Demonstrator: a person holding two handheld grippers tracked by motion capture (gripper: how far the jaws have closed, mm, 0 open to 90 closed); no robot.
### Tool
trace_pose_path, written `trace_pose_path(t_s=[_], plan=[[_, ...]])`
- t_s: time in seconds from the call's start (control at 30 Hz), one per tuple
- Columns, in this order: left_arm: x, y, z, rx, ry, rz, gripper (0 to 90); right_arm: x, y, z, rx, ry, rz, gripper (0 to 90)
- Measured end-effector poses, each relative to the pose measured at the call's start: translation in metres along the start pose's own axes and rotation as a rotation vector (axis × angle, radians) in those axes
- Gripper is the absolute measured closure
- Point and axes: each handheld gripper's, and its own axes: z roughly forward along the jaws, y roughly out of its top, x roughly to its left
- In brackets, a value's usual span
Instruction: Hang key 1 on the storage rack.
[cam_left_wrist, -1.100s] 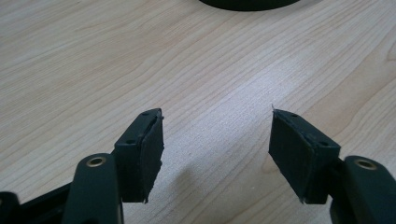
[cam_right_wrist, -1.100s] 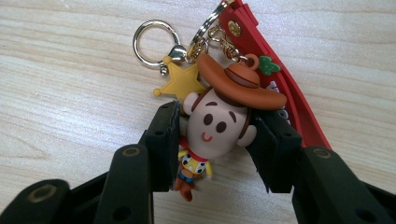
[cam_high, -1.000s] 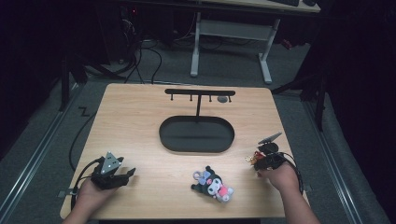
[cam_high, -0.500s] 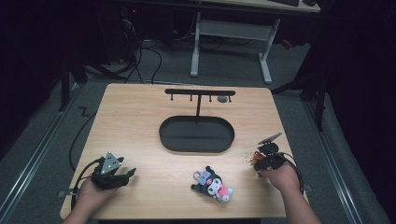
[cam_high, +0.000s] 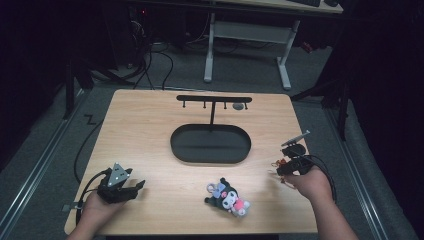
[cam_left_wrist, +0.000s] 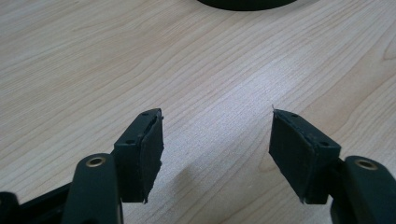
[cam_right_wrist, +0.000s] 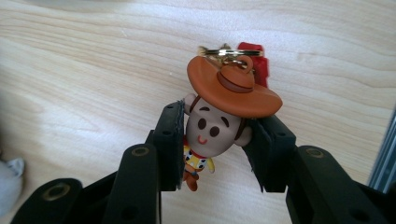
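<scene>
One cowboy keychain (cam_right_wrist: 219, 116), clamped by its head between the right gripper (cam_right_wrist: 215, 140) jaws, right of the black oval tray (cam_high: 210, 159). Keep the squeeze steady and the ring free for the hook rack (cam_high: 214, 99) behind the tray. Left gripper (cam_left_wrist: 215, 149): jaws apart, empty, left of tray.
</scene>
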Motion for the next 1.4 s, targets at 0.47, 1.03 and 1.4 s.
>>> trace_pose_path(t_s=[0.47,1.03,1.4], plan=[[0.000,0.000,0.000,-0.002,-0.002,-0.001,35.4,0.013,0.007,-0.042,-0.056,-0.005,-0.048,59.9],[0.001,0.000,-0.001,-0.006,-0.003,-0.007,35.3,0.039,0.033,-0.072,-0.124,0.006,-0.107,59.9],[0.002,0.000,-0.002,-0.007,-0.004,-0.011,35.3,0.052,0.051,-0.082,-0.152,0.007,-0.134,59.9]])
